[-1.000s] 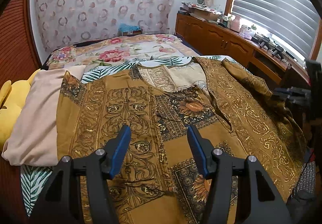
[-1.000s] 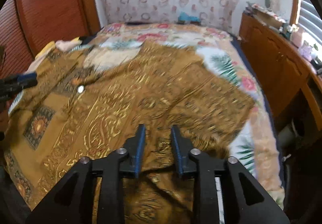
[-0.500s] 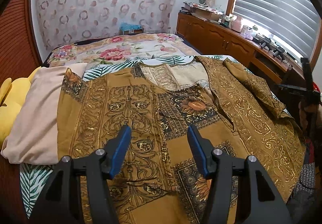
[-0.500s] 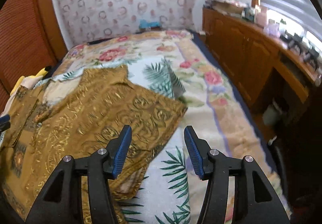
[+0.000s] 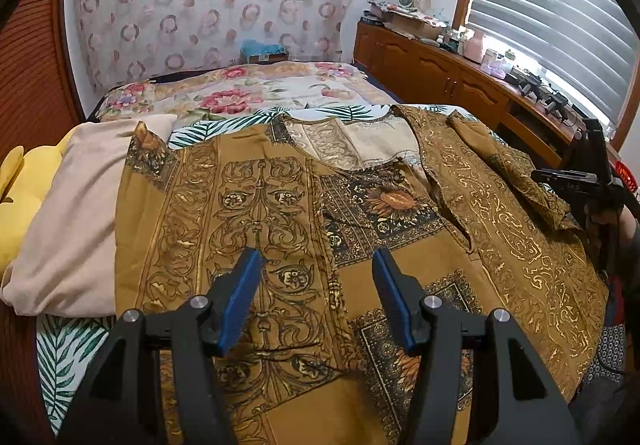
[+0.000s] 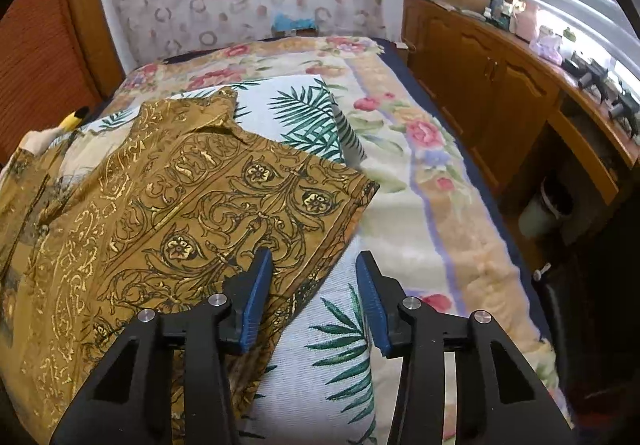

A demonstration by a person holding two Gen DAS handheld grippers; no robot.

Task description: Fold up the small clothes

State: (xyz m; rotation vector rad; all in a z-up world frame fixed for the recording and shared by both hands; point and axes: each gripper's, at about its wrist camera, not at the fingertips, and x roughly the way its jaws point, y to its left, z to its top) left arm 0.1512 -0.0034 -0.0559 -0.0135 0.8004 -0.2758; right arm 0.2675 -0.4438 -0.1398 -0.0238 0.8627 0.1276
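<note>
A brown shirt with a gold ornament print [image 5: 280, 213] lies spread flat on the bed, collar toward the far wall. My left gripper [image 5: 316, 257] hovers open over its lower middle, with nothing between its blue pads. In the right wrist view the shirt's [image 6: 180, 205] right part is folded inward, and its side edge runs diagonally under my right gripper [image 6: 312, 261]. Those jaws are closing, with the fabric edge lying below the gap, and the pads do not press on it. The right gripper's black body [image 5: 592, 181] shows at the right edge of the left wrist view.
The shirt rests on a palm-leaf sheet [image 6: 320, 365] over a floral bedspread [image 6: 420, 149]. A beige pillow [image 5: 72, 213] and a yellow cushion [image 5: 20, 197] lie to the left. A wooden cabinet [image 6: 480, 85] with clutter runs along the right under a blind-covered window.
The right gripper swung from over the middle of the shirt to its right edge; its jaws widened, then narrowed a little. The left gripper and the shirt's body have not moved.
</note>
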